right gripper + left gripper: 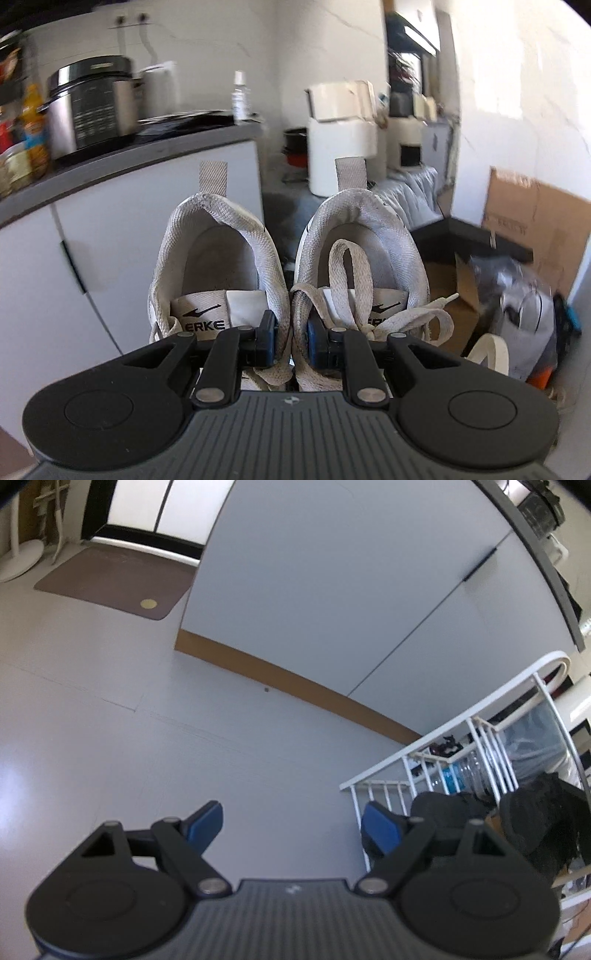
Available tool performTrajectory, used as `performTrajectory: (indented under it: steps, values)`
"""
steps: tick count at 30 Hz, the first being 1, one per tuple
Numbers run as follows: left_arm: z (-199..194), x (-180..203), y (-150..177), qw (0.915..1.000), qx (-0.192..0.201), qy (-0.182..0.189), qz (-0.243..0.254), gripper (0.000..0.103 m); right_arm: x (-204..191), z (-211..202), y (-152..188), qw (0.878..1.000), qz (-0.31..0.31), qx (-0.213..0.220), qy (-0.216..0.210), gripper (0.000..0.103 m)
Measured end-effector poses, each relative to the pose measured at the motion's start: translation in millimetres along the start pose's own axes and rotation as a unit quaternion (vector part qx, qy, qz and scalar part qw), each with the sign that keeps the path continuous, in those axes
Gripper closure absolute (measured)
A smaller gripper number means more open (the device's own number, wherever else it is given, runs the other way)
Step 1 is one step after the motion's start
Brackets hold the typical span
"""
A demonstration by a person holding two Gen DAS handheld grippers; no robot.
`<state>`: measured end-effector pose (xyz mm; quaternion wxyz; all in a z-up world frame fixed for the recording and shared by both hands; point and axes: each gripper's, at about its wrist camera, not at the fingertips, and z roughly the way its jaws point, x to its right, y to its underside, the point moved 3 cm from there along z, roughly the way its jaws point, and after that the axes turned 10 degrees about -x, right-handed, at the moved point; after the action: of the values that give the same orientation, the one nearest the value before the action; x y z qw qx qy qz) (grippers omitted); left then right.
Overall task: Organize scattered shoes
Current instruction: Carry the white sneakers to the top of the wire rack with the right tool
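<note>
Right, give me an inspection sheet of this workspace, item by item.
Surface: pale grey glossy floor, bare ahead of the left gripper.
Job's things: pair of white fabric lace-up sneakers, held side by side off the floor; dark shoes sit on the white metal rack.
Clutter: steel-and-black cooker and bottles on the grey countertop; brown cardboard box, white bin.
Grippers: left gripper open, nothing between its fingers; right gripper shut on the sneakers' adjoining inner collars.
Cables: nothing seen.
Surroundings: white cabinet doors, brown doormat.
</note>
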<state>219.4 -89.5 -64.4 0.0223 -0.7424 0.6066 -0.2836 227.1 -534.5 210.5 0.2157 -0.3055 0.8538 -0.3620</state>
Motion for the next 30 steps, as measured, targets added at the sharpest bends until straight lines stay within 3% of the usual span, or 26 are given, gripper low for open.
performTrajectory:
  steps: [3, 15, 30]
  values:
    - [-0.5, -2.2, -3.3, 1.0, 0.007, -0.006, 0.002, 0.017, 6.3, 9.9, -9.0, 1.0, 0.02, 0.003, 0.02, 0.084]
    - [17.9, -8.6, -11.5, 0.9998, -0.006, -0.015, -0.007, 0.017, 28.0, 61.7, -31.8, 0.991, 0.132, -0.032, 0.018, 0.084]
    - [42.1, -1.3, -12.1, 0.9986, -0.023, -0.043, 0.02, 0.017, 38.6, 118.6, -36.0, 0.985, 0.155, -0.062, 0.041, 0.078]
